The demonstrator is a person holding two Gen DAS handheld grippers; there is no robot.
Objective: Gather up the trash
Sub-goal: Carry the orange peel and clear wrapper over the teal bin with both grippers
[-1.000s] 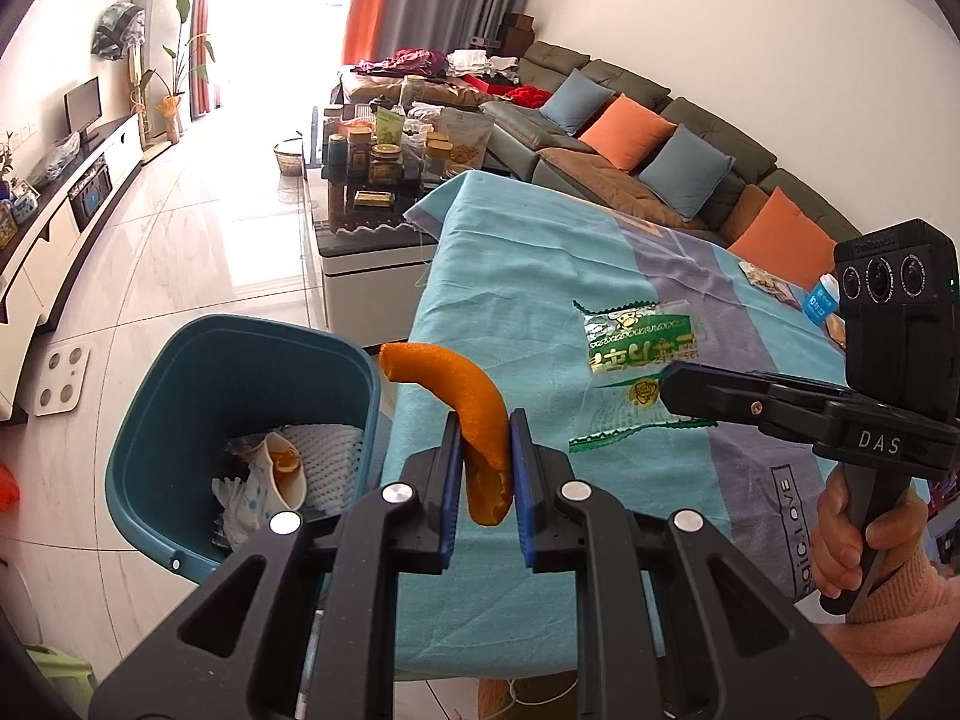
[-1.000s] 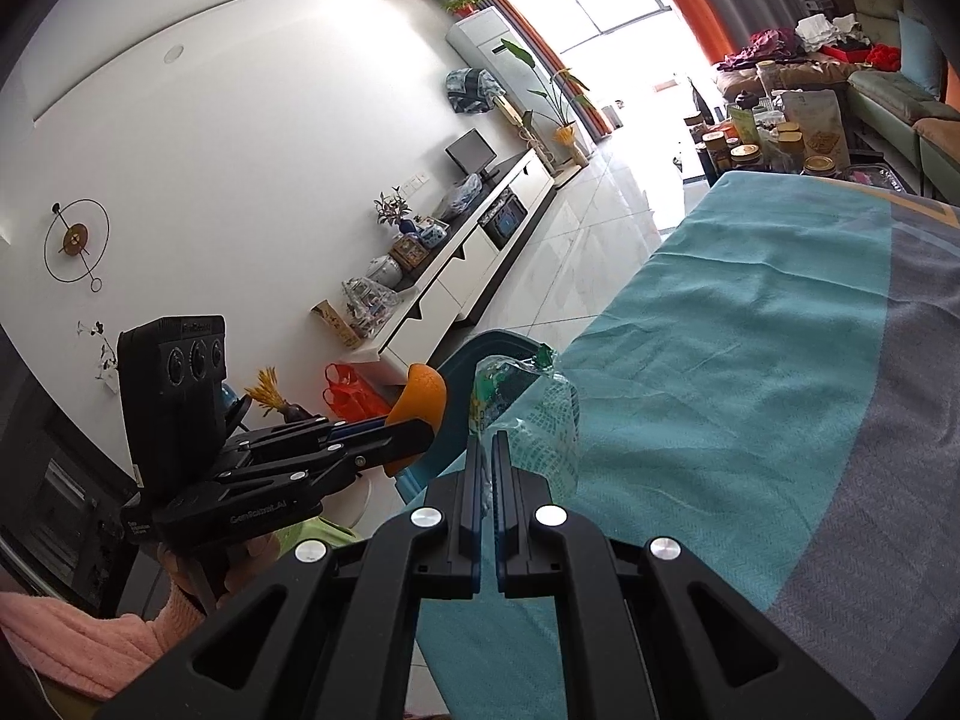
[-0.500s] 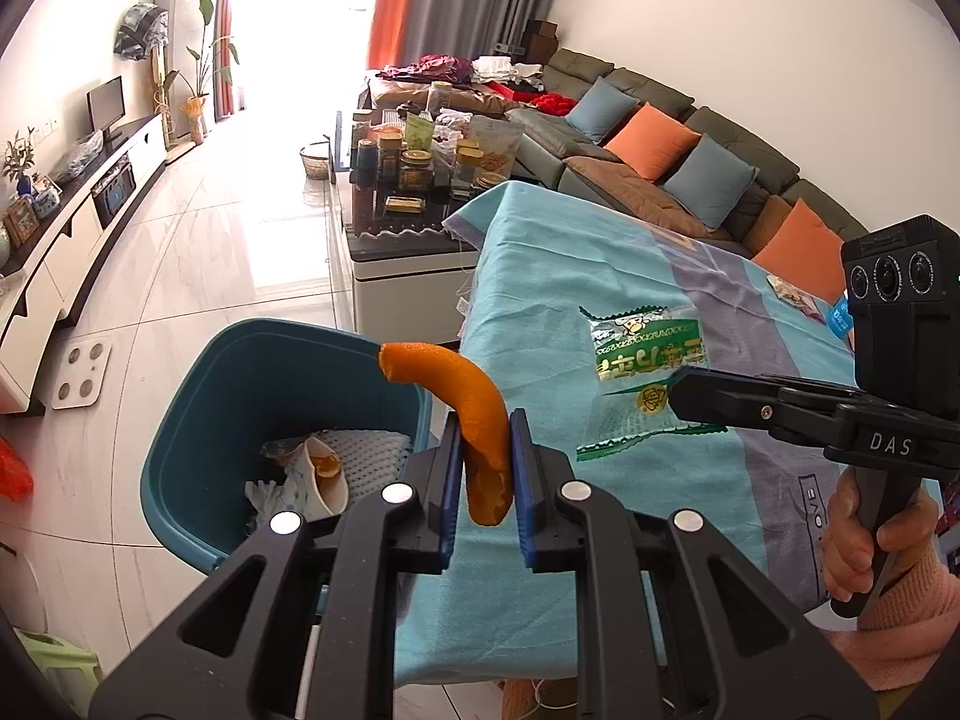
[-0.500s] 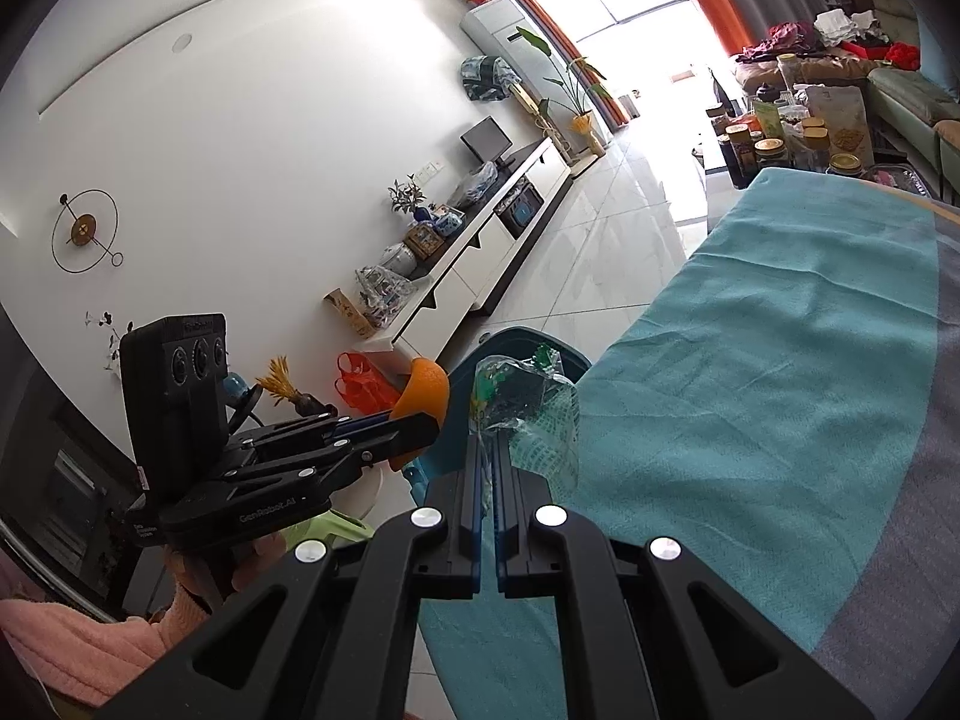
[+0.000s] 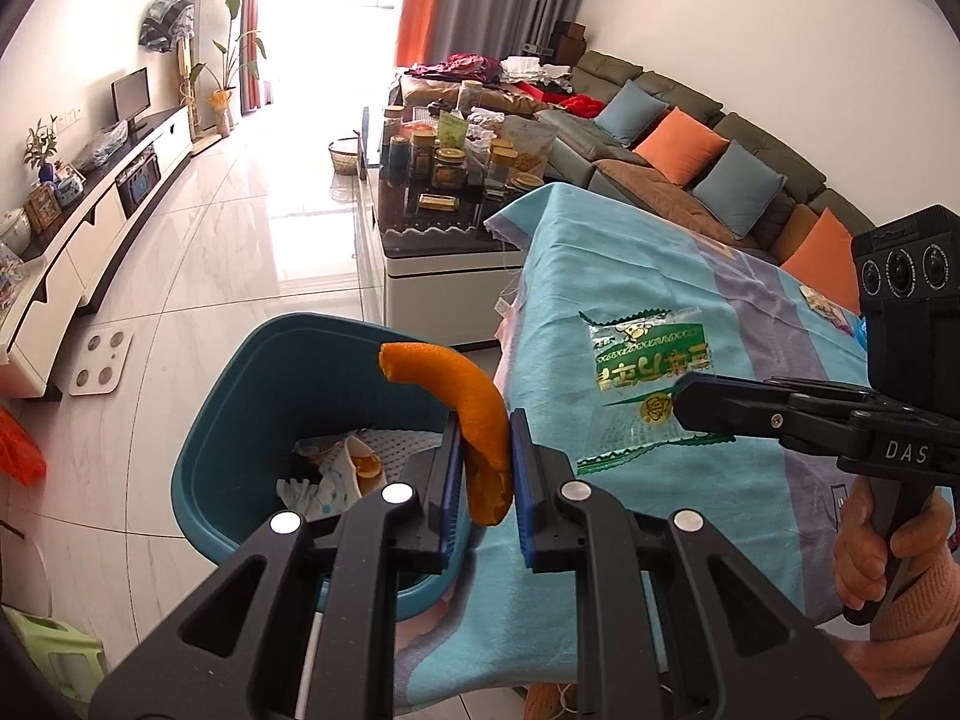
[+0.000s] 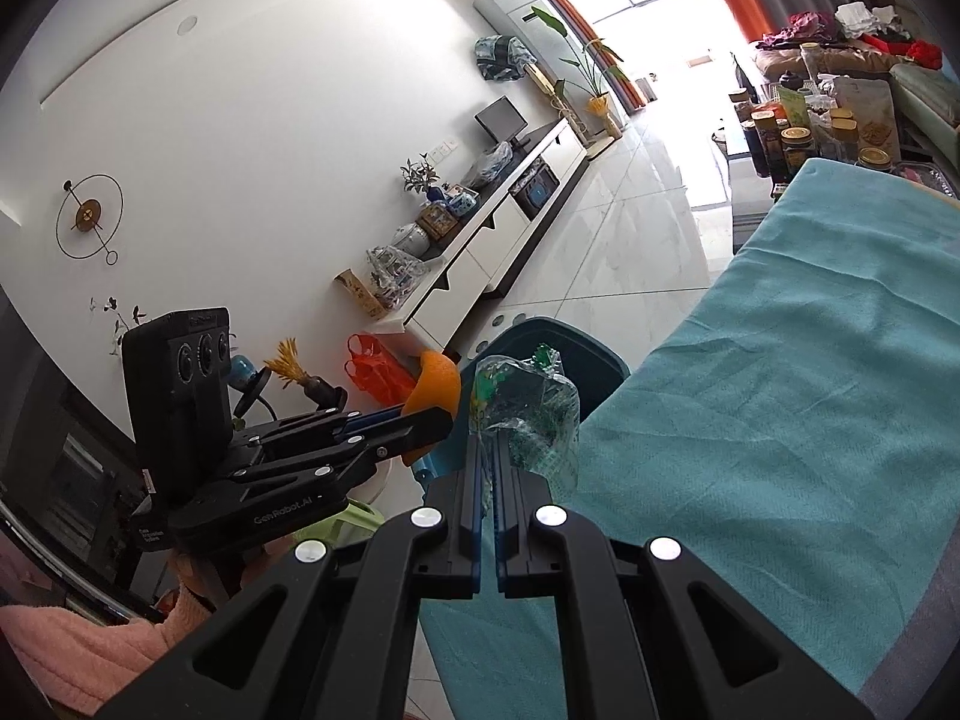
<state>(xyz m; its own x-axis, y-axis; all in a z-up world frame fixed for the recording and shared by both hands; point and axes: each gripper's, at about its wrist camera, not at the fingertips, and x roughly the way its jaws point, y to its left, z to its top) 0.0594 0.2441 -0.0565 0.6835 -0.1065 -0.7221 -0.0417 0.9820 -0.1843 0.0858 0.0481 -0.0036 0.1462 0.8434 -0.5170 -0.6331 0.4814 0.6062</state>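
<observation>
Left tongs grip a curved orange peel at its lower end, held over the near rim of the teal bin. Right tongs are clamped on a clear green-printed snack wrapper, above the counter's teal cloth edge, just short of the bin.

Risks: peel released too early bounces off the rim onto the floor; light wrapper clings to the pads or drifts wide; the two tongs collide over the bin mouth.

So that's one orange peel, one clear green snack wrapper, one teal bin, and two grippers: left, right.
</observation>
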